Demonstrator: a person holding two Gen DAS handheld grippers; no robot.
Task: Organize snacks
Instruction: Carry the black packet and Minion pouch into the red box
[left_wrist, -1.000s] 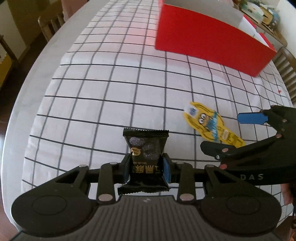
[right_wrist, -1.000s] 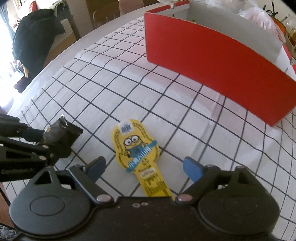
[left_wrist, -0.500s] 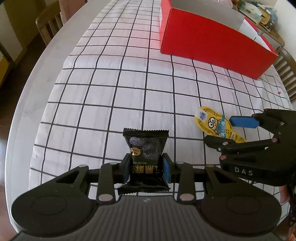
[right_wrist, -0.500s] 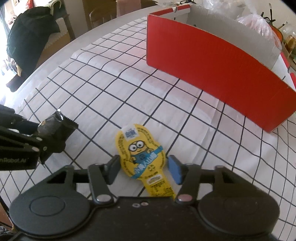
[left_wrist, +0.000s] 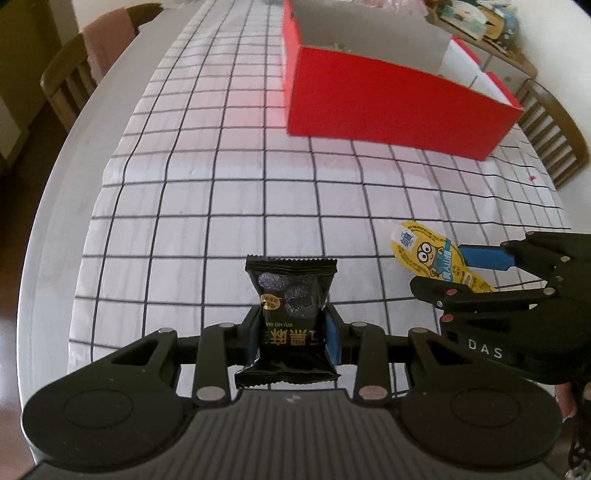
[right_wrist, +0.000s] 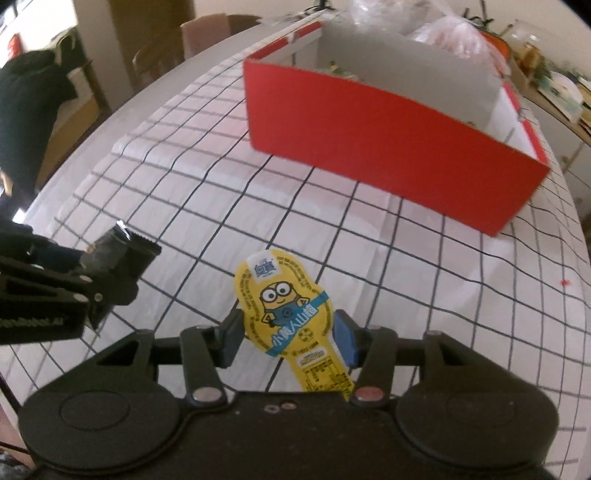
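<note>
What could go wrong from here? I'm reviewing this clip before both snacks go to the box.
1. The right gripper pinches the flat yellow Minions snack by its edges only; it could bend and slip out.
2. The left gripper holds the black snack packet near its lower half, so the top may flop or twist.
3. The grippers are side by side, so they might collide heading to the red box.

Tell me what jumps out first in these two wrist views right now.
The big red box at the far side of the checked tablecloth dominates. Nearer, the right gripper pinches a bright yellow Minion snack, and the left gripper clamps a black snack packet, both raised off the cloth.
</note>
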